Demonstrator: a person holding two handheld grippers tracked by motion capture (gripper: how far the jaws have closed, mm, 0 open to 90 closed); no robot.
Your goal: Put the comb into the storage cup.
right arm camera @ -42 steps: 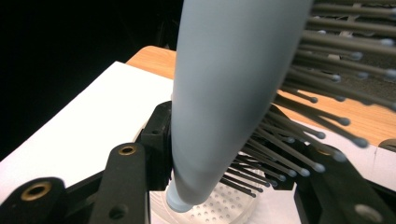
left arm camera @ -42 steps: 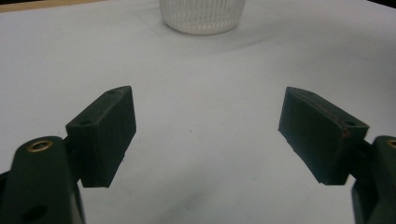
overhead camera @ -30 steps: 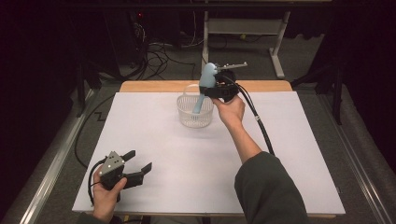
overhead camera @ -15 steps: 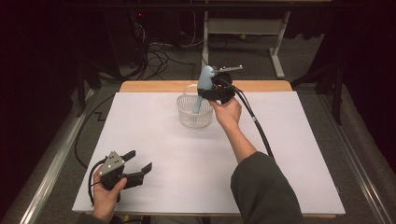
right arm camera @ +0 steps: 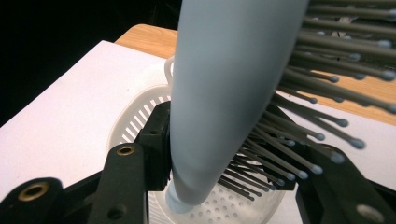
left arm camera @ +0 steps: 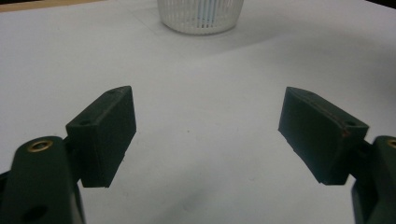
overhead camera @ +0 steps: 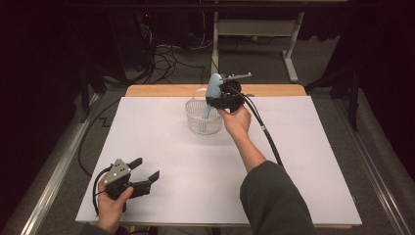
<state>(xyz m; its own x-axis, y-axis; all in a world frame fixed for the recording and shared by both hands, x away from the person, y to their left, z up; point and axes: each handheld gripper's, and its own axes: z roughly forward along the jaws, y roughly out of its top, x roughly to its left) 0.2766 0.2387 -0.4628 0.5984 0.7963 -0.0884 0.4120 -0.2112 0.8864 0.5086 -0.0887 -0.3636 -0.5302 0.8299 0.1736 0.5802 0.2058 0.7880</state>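
your right gripper (overhead camera: pixel 215 100) is clenched on the blue hairbrush (overhead camera: pixel 211 95), handle dipping into the white basket (overhead camera: pixel 203 120) at the table's (overhead camera: pixel 303 161) far side. your left gripper (overhead camera: pixel 147 171) gapes, released, at the near edge.

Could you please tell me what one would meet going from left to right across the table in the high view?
Left hand-held gripper, jaws open → white slotted basket → light blue hairbrush → right hand-held gripper, shut on the brush.
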